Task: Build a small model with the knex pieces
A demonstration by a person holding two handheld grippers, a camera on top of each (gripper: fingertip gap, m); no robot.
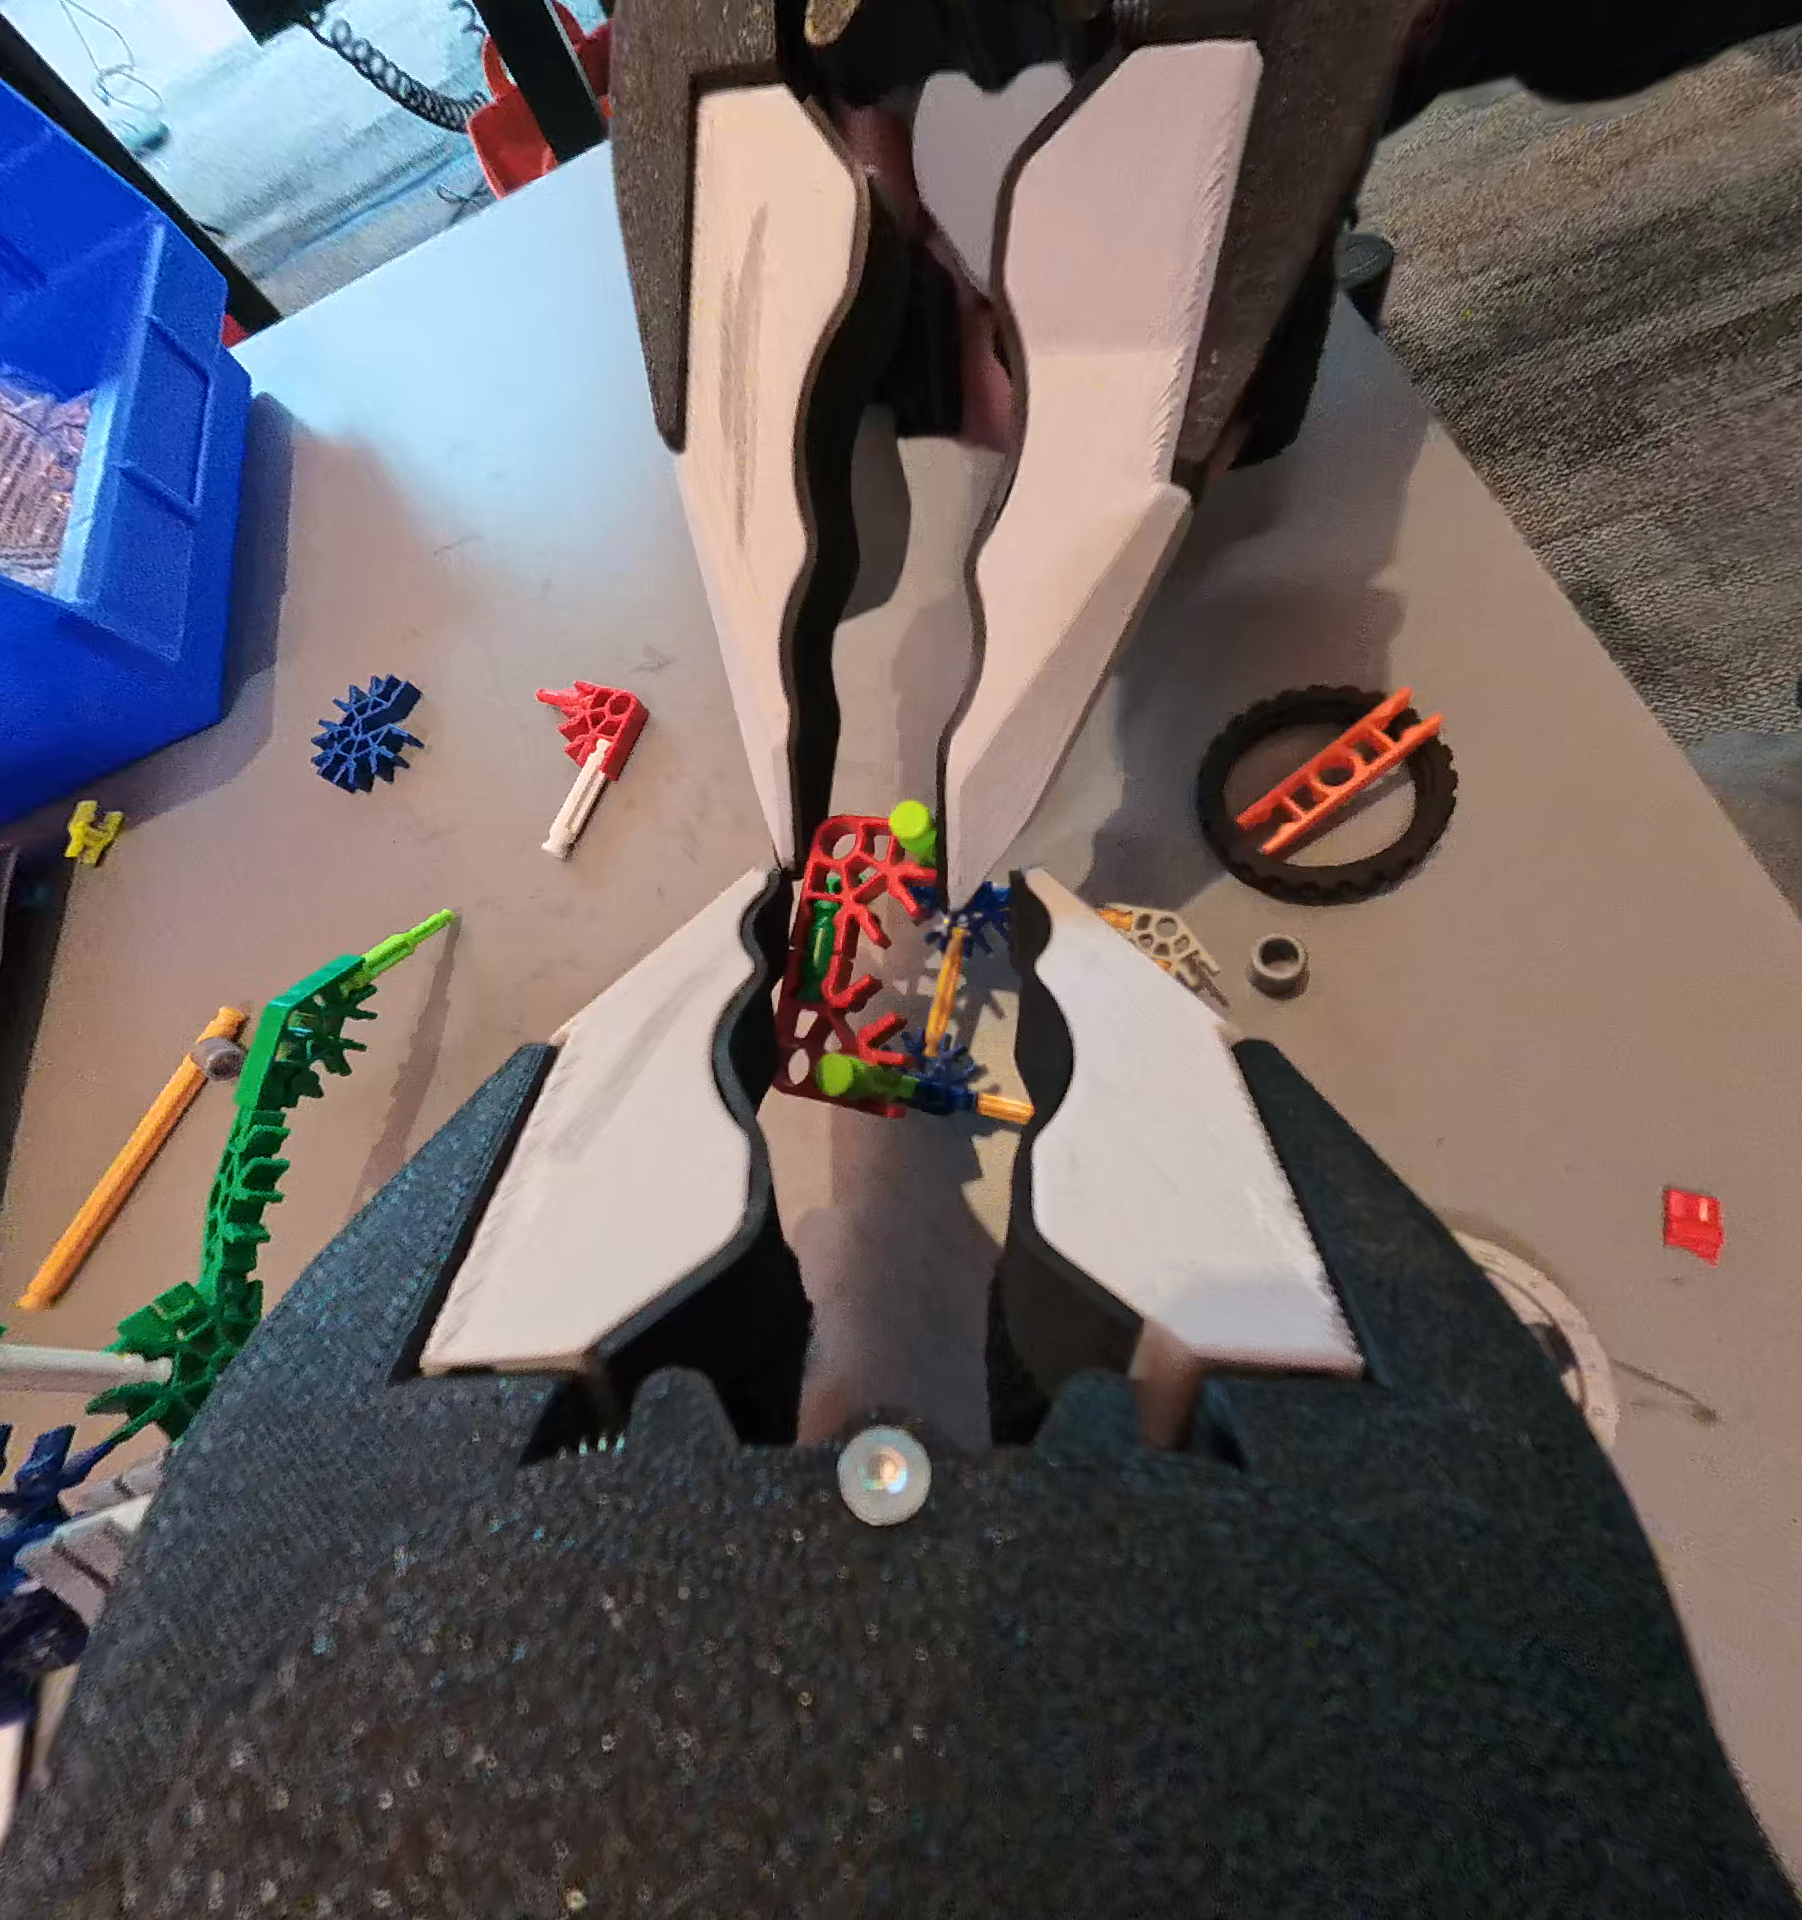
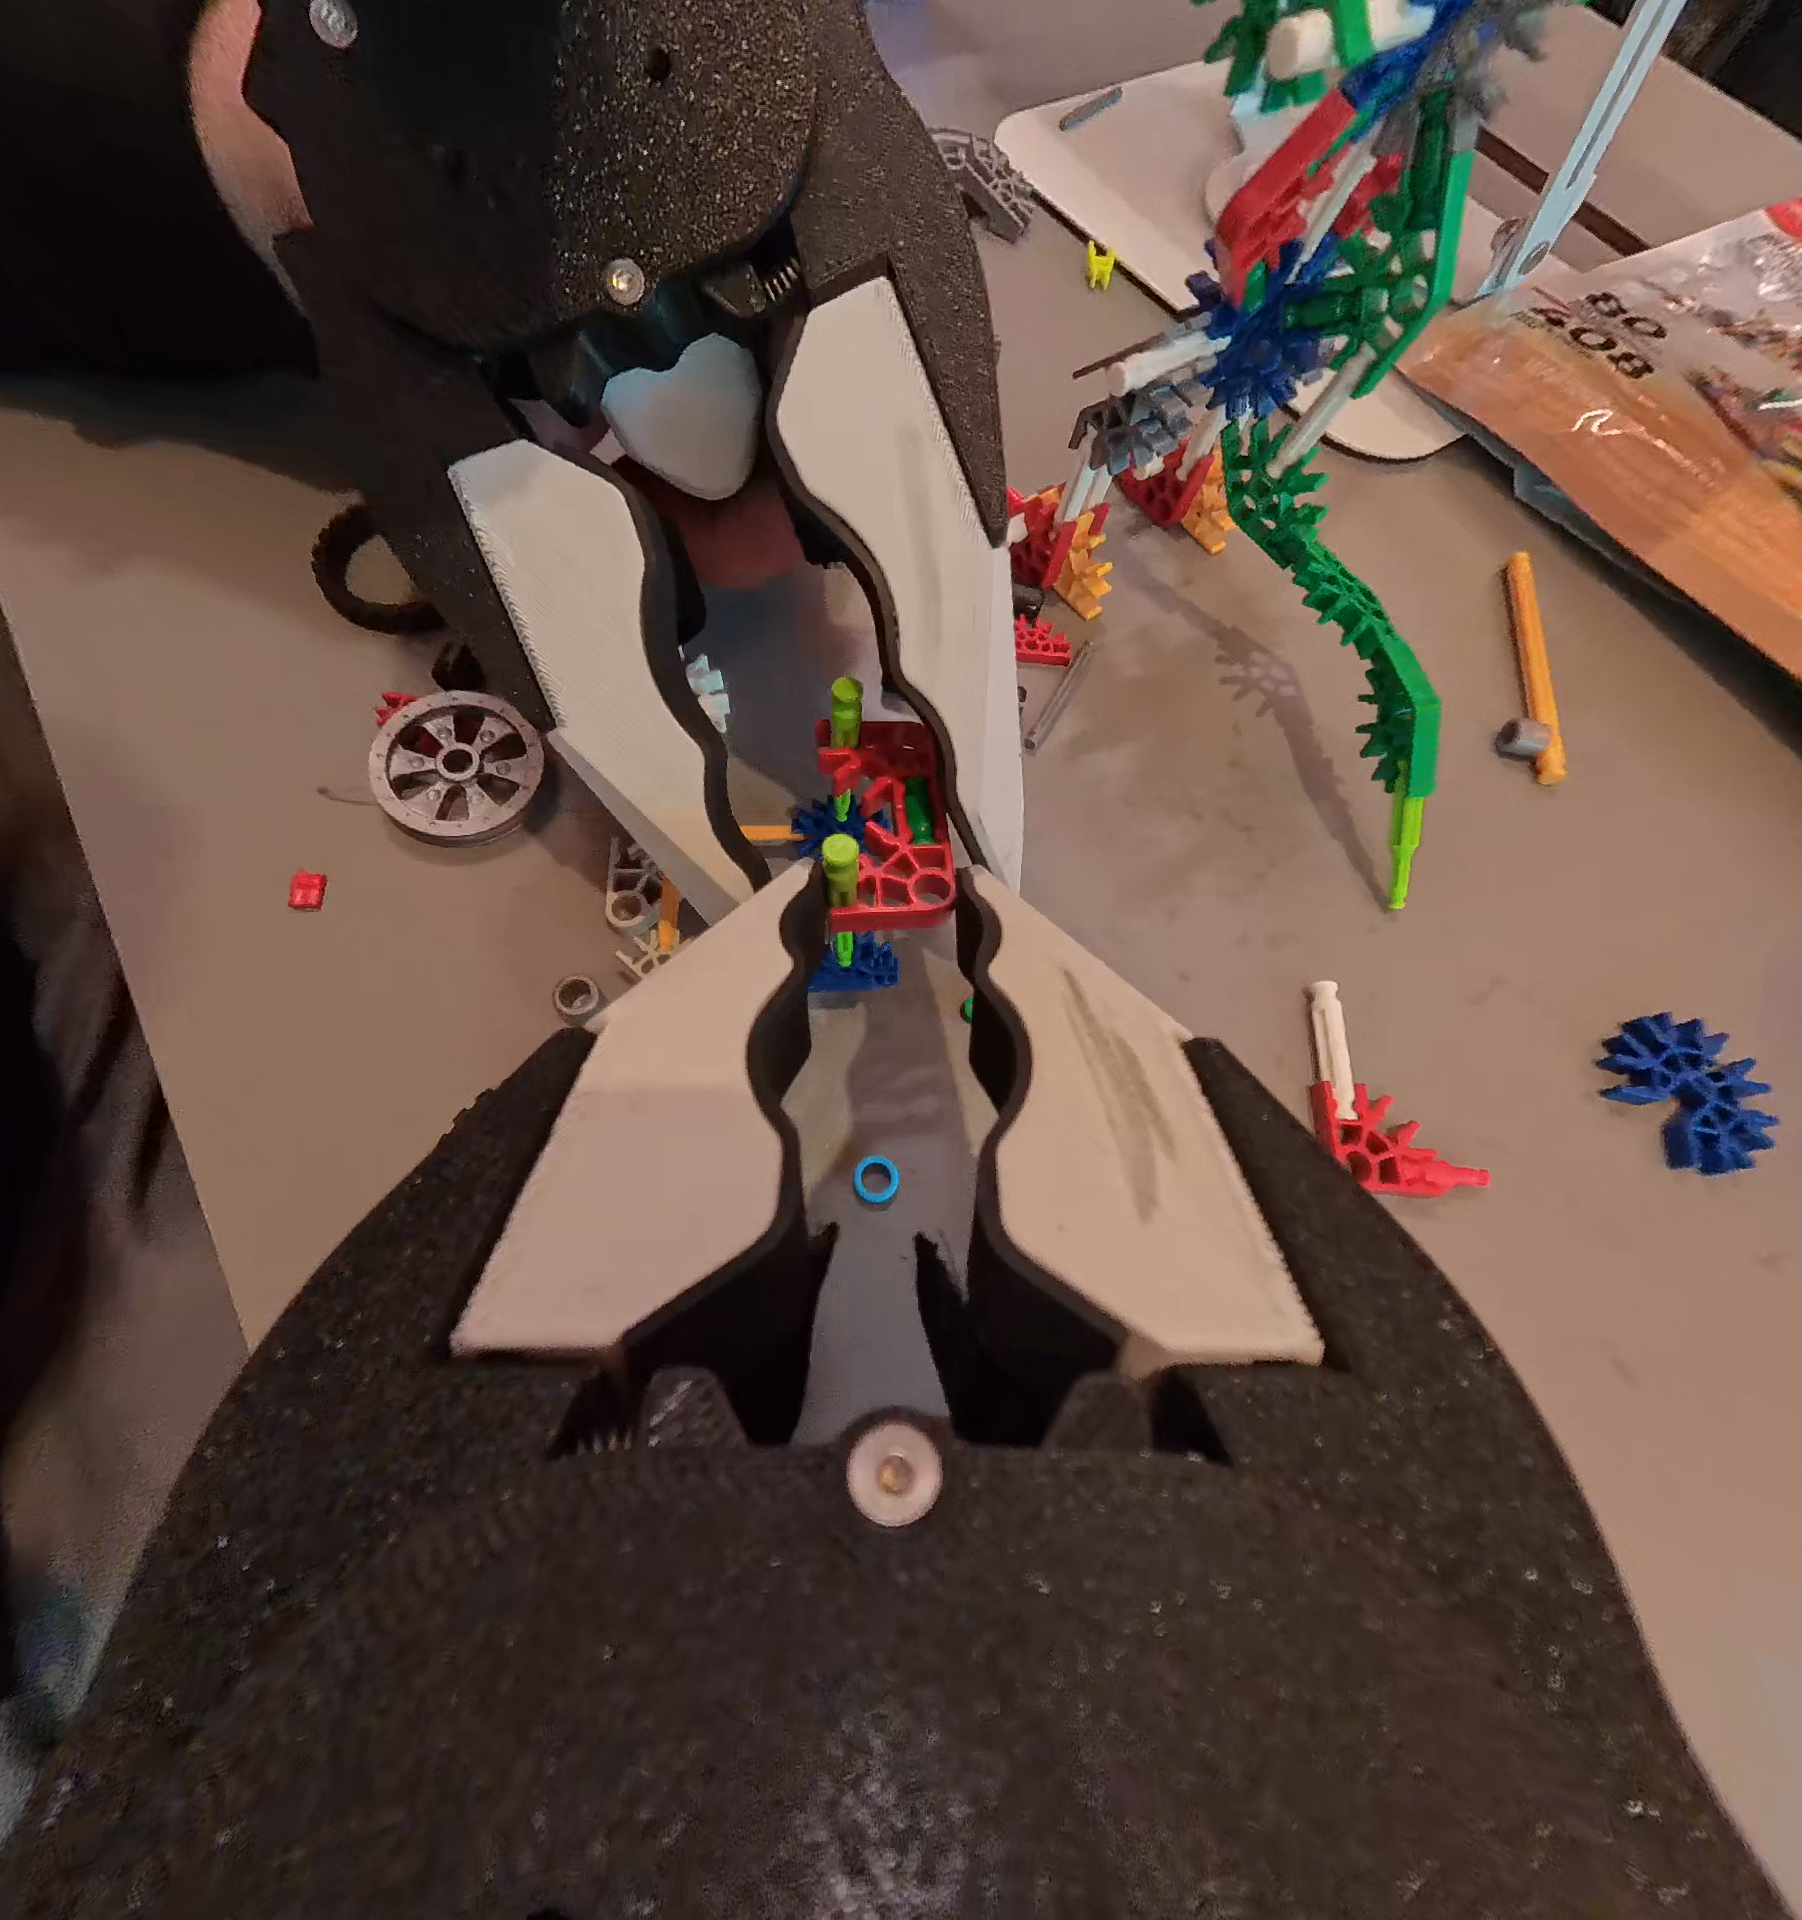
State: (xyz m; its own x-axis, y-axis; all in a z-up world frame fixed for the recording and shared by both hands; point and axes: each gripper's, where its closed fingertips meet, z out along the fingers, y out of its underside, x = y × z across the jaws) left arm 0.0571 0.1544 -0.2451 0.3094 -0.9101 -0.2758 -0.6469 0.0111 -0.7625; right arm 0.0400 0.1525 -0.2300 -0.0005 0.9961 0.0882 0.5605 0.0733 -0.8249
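Note:
A small assembly (image 1: 845, 966) of red connectors, lime green rods, blue connectors and yellow rods sits just above the grey table (image 1: 1448, 1122). My left gripper (image 1: 897, 894) closes around it from the near side. One fingertip presses the red connector and the other meets a yellow rod end. My right gripper (image 1: 871, 857) comes in from the far side, tip to tip with the left. In the right wrist view, my right gripper (image 2: 884, 883) is shut on the red connector (image 2: 897, 883) of the assembly. The left gripper (image 2: 871, 868) faces it.
A blue bin (image 1: 66, 468) stands at the left. Loose pieces lie around: a blue connector (image 1: 367, 732), a red connector with a white rod (image 1: 590, 748), a black tyre (image 1: 1229, 831), a green chain (image 1: 263, 1122). A grey wheel (image 2: 455, 766), a tall model (image 2: 1312, 312) and a plastic bag (image 2: 1655, 416) show too. Both grippers' tips are close together, under 4 cm apart.

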